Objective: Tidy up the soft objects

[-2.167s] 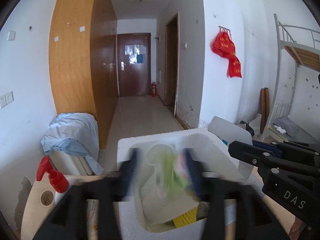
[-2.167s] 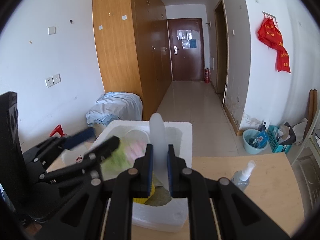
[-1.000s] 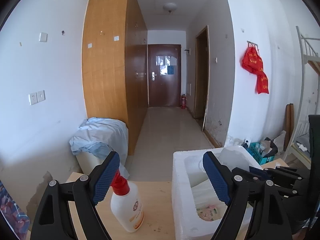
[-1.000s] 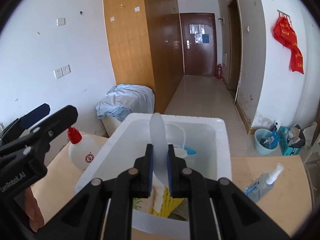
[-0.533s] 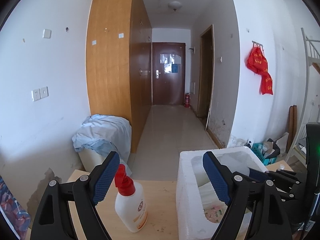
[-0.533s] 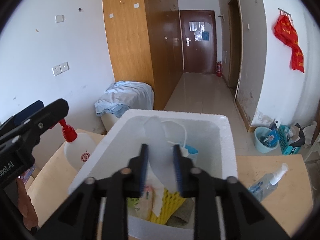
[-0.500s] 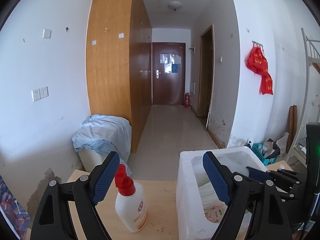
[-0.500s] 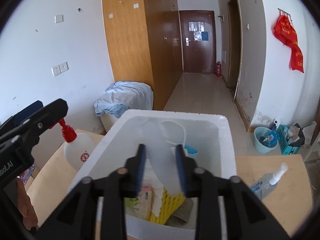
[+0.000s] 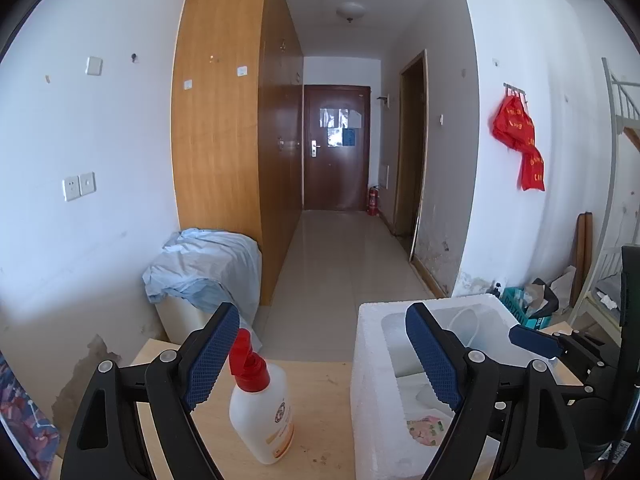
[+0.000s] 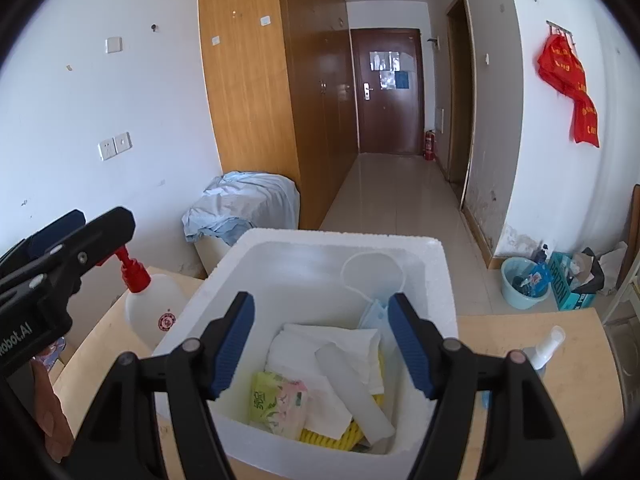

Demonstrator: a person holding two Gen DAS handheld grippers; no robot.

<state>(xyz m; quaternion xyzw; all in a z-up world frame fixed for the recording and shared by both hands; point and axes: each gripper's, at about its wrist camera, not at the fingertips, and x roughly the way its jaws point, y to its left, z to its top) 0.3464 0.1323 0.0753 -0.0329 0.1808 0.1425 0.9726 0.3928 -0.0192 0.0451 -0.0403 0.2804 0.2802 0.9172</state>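
Right wrist view, going left to right: left tool hangs wide open and empty beside the red-capped bottle. Foam box holds the soft stuff, tissue pack, white cloth, a pale floppy strip lying on top. Right tool gapes open right above it, gripping nothing, so I'd guess that strip is done. Spray bottle sits on the table, probably not soft enough to count.

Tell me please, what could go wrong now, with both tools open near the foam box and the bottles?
1. The left hand-held gripper is open around the white bottle with the red pump cap; a sideways move could tip it.
2. The translucent flat piece leans on the pile inside the white foam box; it may slide or stick out.
3. The right hand-held gripper hangs open over the box, and the small clear spray bottle stands close beside it, easy to knock.
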